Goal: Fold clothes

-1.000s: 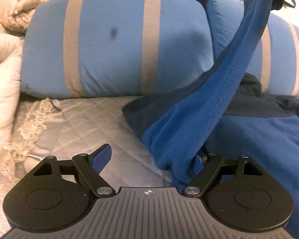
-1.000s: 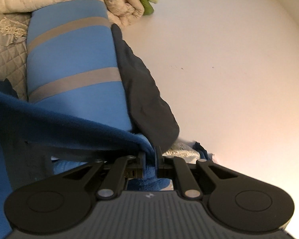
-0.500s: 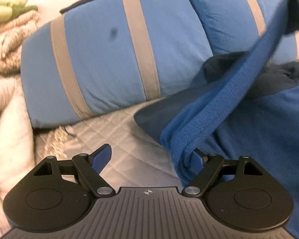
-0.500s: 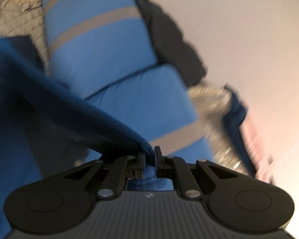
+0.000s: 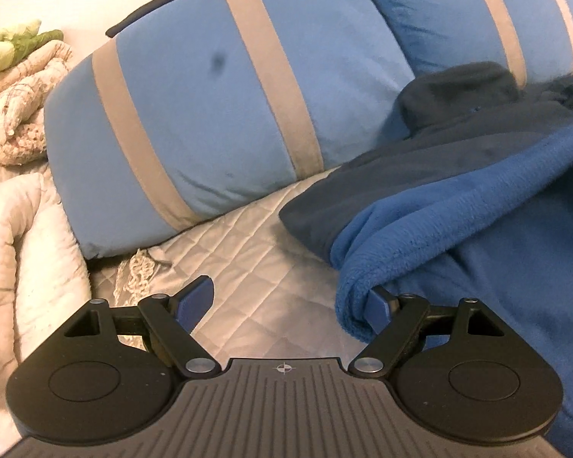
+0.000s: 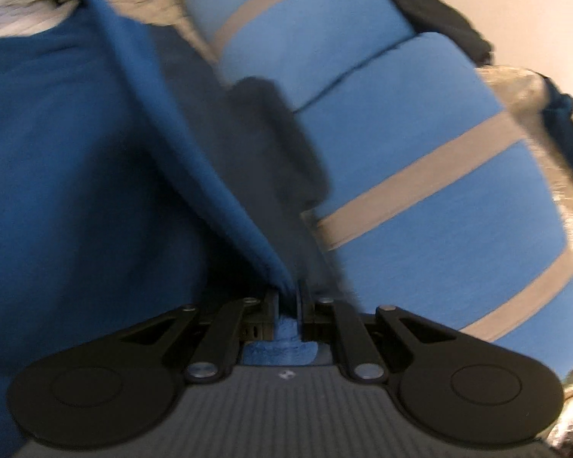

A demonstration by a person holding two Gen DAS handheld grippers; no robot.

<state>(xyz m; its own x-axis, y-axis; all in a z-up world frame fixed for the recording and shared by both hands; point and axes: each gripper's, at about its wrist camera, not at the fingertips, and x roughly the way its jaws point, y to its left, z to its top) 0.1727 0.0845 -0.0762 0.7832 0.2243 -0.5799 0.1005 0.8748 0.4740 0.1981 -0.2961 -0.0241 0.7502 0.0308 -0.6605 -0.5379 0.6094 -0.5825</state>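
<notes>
- Lying on quilted grey bedspread: blue fleece garment, navy upper panel and collar toward the pillows.
- Crowding the head of the bed: two blue pillows with beige stripes, touching the garment's collar; dark cloth behind them, only partly seen.
- Piled at far left: cream blankets, green item on top, cut off by the frame edge.
- Left gripper: jaws standing wide, nothing clamped; rolled fleece edge draped over the right finger, left finger bare above the quilt.
- Right gripper: jaws nearly closed, pinching a fold of the fleece garment.
- Blurred throughout: right wrist view; objects along its right edge not identifiable.
</notes>
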